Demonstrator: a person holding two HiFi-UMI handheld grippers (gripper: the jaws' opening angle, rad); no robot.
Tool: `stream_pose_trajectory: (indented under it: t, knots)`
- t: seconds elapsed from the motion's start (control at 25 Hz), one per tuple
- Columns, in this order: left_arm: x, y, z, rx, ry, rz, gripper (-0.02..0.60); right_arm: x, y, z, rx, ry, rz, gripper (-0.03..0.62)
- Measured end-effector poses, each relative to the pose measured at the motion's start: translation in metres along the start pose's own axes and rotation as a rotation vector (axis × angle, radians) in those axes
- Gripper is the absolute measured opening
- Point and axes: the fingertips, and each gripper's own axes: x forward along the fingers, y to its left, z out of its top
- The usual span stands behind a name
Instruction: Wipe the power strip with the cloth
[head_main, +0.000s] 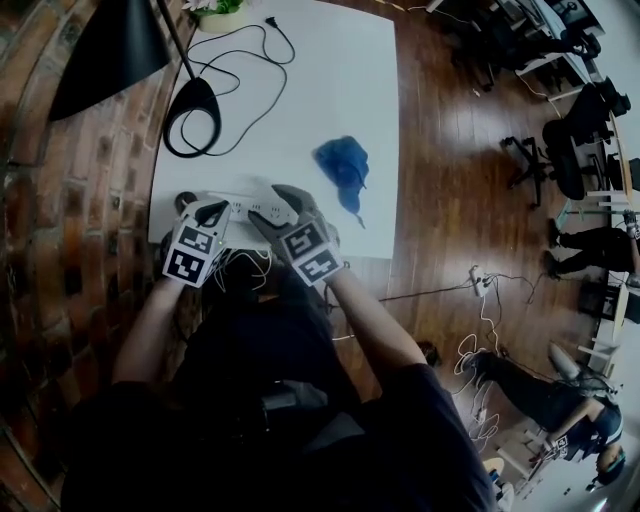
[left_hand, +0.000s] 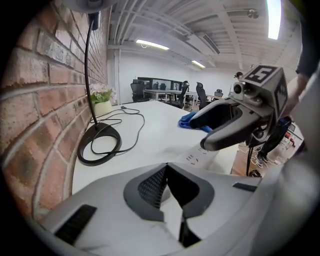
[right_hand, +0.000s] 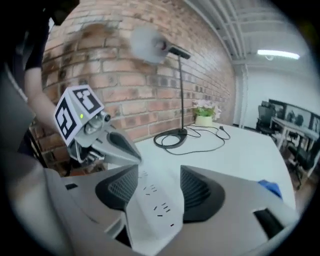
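Note:
The white power strip lies along the near edge of the white table. The crumpled blue cloth rests apart from it, further in and to the right, with neither gripper touching it. My right gripper is open over the strip's right part. In the right gripper view the strip runs between the wide jaws of this gripper. My left gripper is shut on nothing at the strip's left end. Its closed tips point over the table, with the strip and cloth to their right.
A black lamp base with a looped black cord stands at the table's far left by the brick wall. A flower pot sits at the far edge. Wooden floor, cables and office chairs lie to the right of the table.

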Motion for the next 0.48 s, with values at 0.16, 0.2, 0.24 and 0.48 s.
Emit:
stream_pose_trajectory:
  t: [0.16,0.2,0.24,0.48]
  knots:
    - [-0.001,-0.005,0.003,0.021,-0.027,-0.016,-0.005,-0.017,-0.011,0.008,0.250,-0.084,-0.031,0.181]
    - [0.000,-0.004,0.003,0.024,-0.038,-0.018,-0.005,-0.021,-0.012,0.010,0.312,-0.104,-0.034,0.087]
    - [0.002,-0.003,0.002,0.023,-0.050,-0.020,-0.005,-0.026,-0.013,0.012,0.384,-0.128,-0.029,0.015]
    - [0.005,-0.011,0.033,-0.187,-0.170,-0.104,-0.006,-0.058,-0.019,0.028,0.805,-0.359,0.051,-0.020]
